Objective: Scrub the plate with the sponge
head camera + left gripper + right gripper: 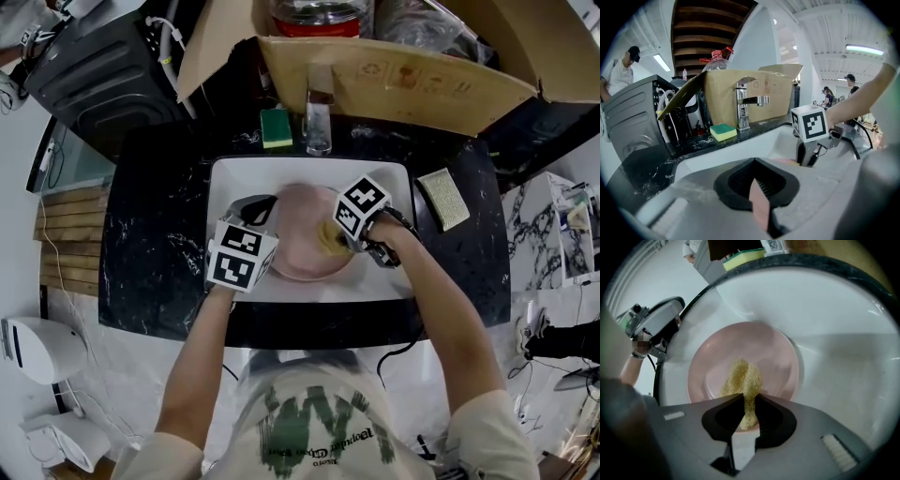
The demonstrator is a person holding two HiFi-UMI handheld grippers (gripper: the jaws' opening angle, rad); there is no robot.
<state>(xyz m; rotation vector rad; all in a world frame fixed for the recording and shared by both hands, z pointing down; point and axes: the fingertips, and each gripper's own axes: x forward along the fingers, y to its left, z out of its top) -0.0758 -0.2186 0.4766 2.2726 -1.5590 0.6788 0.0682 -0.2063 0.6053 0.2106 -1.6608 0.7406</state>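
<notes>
A pink plate (300, 246) lies in the white sink (309, 171); the right gripper view looks down into the plate (740, 359). My right gripper (345, 236) is shut on a yellow sponge (743, 380), which is pressed against the plate's middle. The sponge (330, 234) shows as a yellow patch beside the marker cube. My left gripper (264, 214) is shut on the plate's left rim (760, 201), seen edge-on between its jaws. The right gripper (809, 152) also shows in the left gripper view.
A faucet (318, 122) stands behind the sink, with a green-and-yellow sponge (276, 127) to its left and a tan scouring pad (443, 199) on the black counter (155, 244) at the right. An open cardboard box (394, 70) sits behind.
</notes>
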